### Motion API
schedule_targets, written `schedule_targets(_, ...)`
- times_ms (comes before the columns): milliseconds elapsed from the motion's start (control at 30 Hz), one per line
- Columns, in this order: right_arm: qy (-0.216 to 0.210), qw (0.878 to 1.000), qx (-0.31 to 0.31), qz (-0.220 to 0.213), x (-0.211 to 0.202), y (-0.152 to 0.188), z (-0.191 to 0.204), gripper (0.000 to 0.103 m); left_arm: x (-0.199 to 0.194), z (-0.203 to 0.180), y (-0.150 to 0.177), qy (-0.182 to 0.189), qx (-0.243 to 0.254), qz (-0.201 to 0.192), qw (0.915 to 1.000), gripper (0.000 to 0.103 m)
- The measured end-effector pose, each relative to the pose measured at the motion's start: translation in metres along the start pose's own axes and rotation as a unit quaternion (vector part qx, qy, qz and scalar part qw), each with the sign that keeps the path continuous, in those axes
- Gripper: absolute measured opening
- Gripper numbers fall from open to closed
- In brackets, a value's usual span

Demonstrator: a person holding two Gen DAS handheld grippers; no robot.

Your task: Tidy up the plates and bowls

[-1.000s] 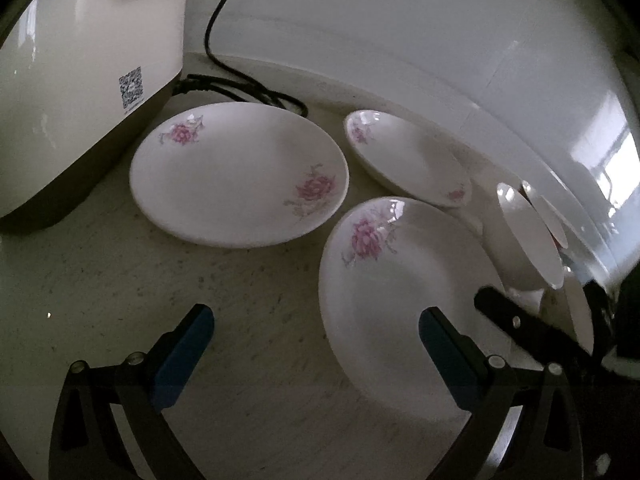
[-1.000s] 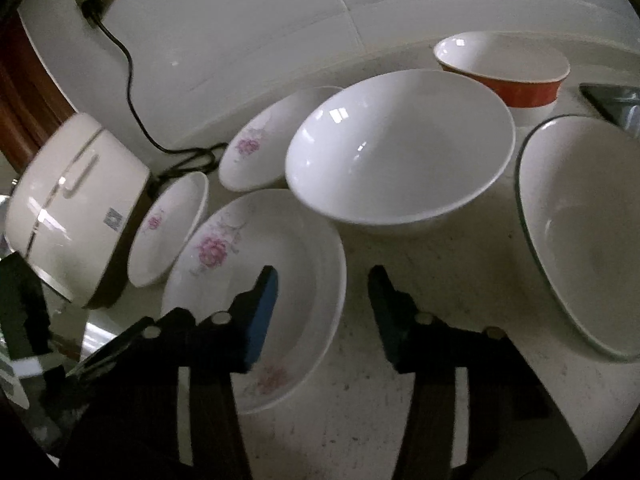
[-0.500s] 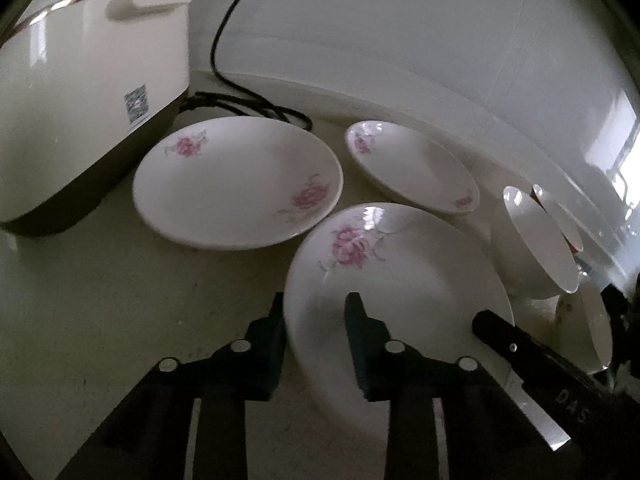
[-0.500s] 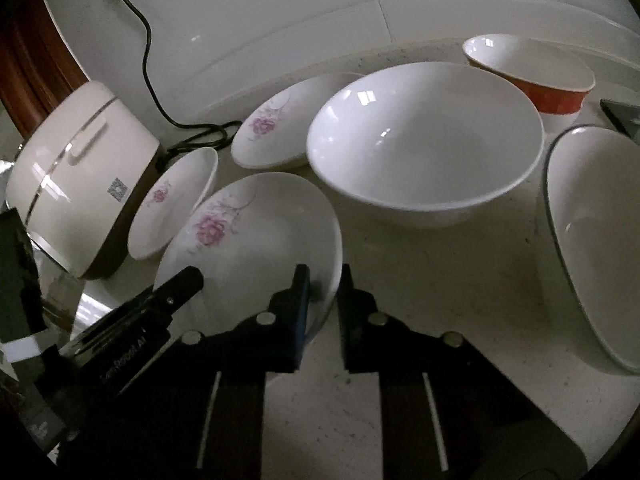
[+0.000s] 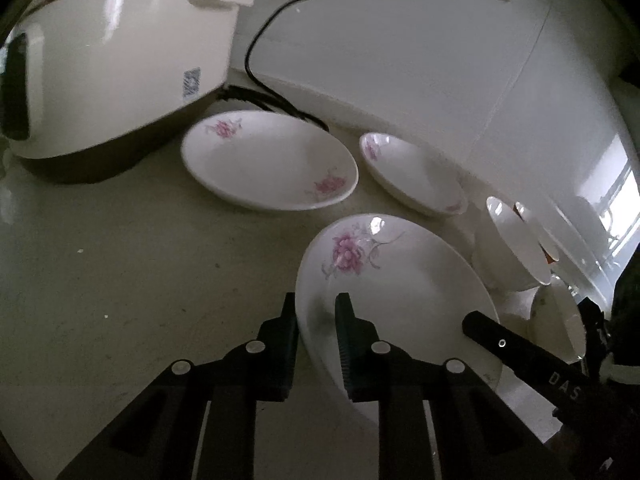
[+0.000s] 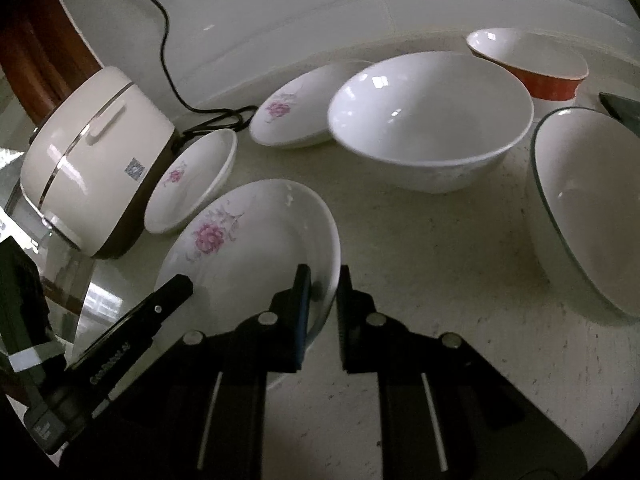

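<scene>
A white plate with a pink flower (image 5: 400, 280) (image 6: 248, 248) is held by both grippers, lifted a little above the counter. My left gripper (image 5: 316, 316) is shut on its left rim. My right gripper (image 6: 324, 284) is shut on its right rim. Two more flowered plates lie behind it: one next to the rice cooker (image 5: 272, 160) (image 6: 192, 180) and one by the wall (image 5: 412, 172) (image 6: 300, 108). A large white bowl (image 6: 432, 120), an orange-sided bowl (image 6: 528, 60) and a green-rimmed bowl (image 6: 588, 208) stand to the right.
A cream rice cooker (image 5: 108, 68) (image 6: 92, 160) stands at the left with its black cord (image 5: 260, 40) running up the white wall. The speckled counter (image 6: 440, 280) ends at a glass edge (image 6: 80, 292) on the left.
Both grippers closed from open onto opposite rims of the near flowered plate, and the plate has risen with them off the counter.
</scene>
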State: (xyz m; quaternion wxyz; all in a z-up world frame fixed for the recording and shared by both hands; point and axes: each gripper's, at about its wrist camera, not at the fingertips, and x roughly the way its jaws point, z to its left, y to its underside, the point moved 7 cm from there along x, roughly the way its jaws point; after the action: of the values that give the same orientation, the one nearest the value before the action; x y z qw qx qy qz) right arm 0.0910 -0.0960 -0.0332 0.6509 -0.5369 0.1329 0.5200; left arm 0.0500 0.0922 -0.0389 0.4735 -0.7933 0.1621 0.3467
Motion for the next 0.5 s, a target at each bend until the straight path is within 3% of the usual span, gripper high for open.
schedule_targets(500,-0.060,0.994,-0.087,-0.001,-0.002,0.020,0.068,0.016,-0.059,0.058,0.011,-0.040,-0.016,-0.063,0.9971,0.019)
